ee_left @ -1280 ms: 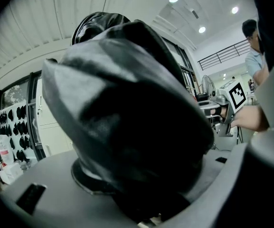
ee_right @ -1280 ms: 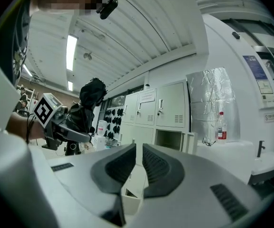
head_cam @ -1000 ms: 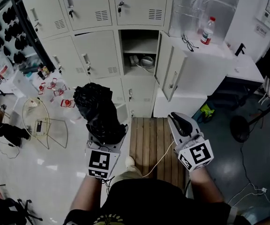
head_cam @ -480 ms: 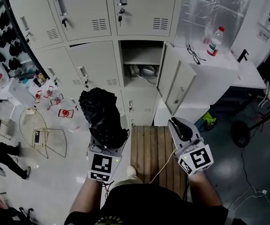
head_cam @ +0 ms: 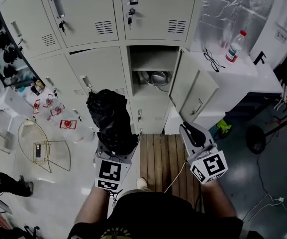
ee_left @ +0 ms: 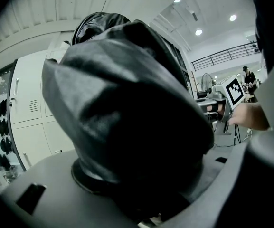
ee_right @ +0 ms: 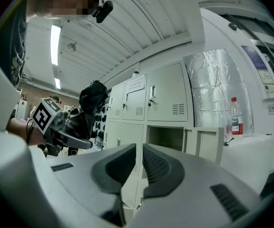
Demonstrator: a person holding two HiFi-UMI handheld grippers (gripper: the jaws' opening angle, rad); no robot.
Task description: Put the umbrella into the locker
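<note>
Black folded umbrella [head_cam: 109,118] clamped in the left gripper [head_cam: 115,144]; right gripper [head_cam: 190,132] pinched together, empty, facing the open locker [head_cam: 152,59].

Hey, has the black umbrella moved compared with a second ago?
Yes. In the head view the umbrella has been carried toward the open locker; the gap between them has narrowed.

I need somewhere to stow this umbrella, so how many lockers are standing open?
1. The open locker is in the middle row, straight ahead, its door swung out to the right. Lockers behind the umbrella or outside the frame may be hidden.
</note>
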